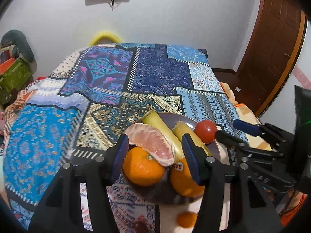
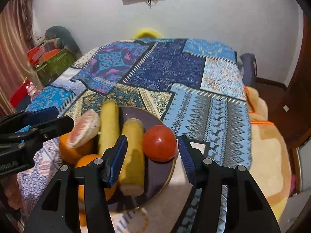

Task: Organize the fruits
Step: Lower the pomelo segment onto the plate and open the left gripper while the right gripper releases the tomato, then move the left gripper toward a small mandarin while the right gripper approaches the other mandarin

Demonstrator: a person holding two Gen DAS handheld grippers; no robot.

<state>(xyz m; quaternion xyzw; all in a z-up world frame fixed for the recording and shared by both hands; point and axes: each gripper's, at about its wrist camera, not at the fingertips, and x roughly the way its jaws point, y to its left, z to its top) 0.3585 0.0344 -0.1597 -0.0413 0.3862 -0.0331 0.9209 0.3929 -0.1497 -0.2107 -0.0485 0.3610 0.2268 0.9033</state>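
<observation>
A dark plate (image 1: 171, 117) (image 2: 155, 182) holds a pink pomelo wedge (image 1: 153, 141) (image 2: 85, 130), two oranges (image 1: 141, 169) (image 1: 184, 182) (image 2: 72, 153), two yellow-green stalk pieces (image 1: 155, 124) (image 2: 108, 124) (image 2: 133, 155) and a red tomato (image 1: 206, 131) (image 2: 159, 143). A small orange (image 1: 186, 219) lies off the plate near its front edge. My left gripper (image 1: 155, 155) is open, its jaws either side of the wedge and oranges, holding nothing. My right gripper (image 2: 153, 155) is open, its jaws either side of the tomato and one stalk. It also shows in the left wrist view (image 1: 233, 130).
The plate rests on a patchwork blue cloth (image 1: 151, 73) (image 2: 194, 101) covering a bed or table. A peach blanket (image 2: 266, 147) lies at the right. Green and red boxes (image 2: 52, 60) stand at the far left, and a brown door (image 1: 272, 48) at the right.
</observation>
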